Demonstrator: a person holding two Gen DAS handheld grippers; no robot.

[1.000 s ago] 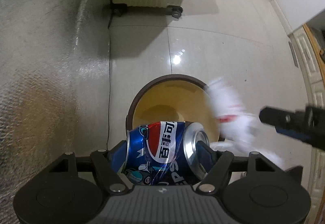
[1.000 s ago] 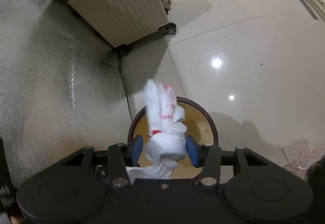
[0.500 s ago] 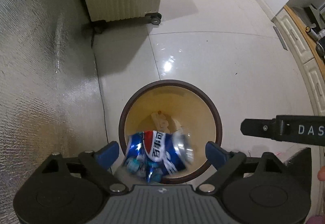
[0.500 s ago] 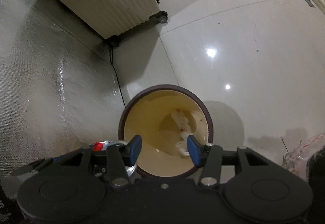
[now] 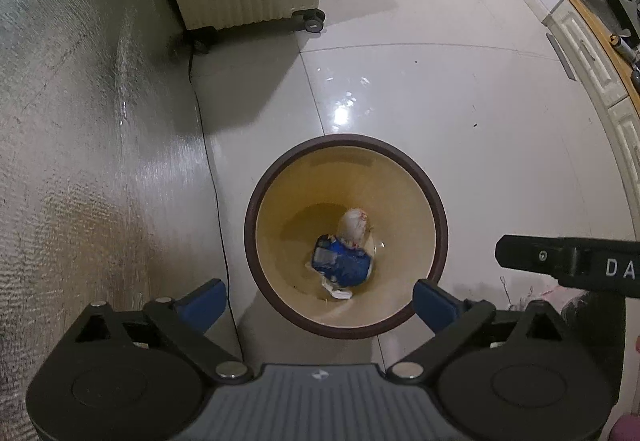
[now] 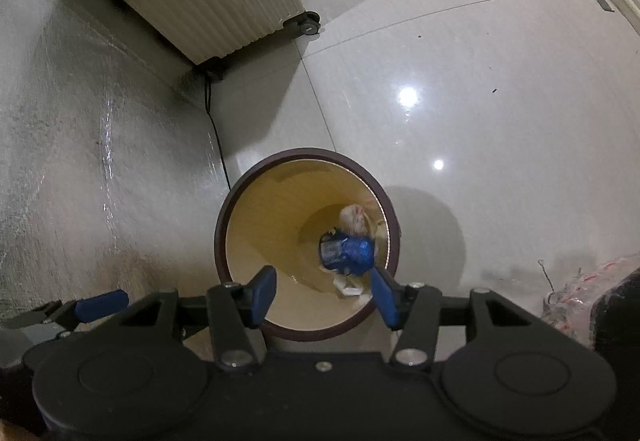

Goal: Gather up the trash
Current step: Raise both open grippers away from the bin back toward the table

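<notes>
While both grippers hang above the bin, findings are as follows.

Bin (image 5: 438,225): round, dark-rimmed, on the tiled floor near a foil-faced wall.
Can (image 5: 342,261): blue, crushed, lying at the bin's bottom, touching the white wad (image 5: 352,223).
Left gripper (image 5: 318,303): jaws spread wide, nothing between them.
Right gripper (image 6: 323,295): jaws parted, likewise empty.
Step in hand: judged a completed drop; withdrawing well means lifting straight up, clear of the rim, before turning toward remaining litter.
Right view only: a crumpled clear bag (image 6: 576,293) on the floor at right, possibly the next item.
Left view only: the right gripper's finger, plus cabinets along the floor's far right edge.
</notes>
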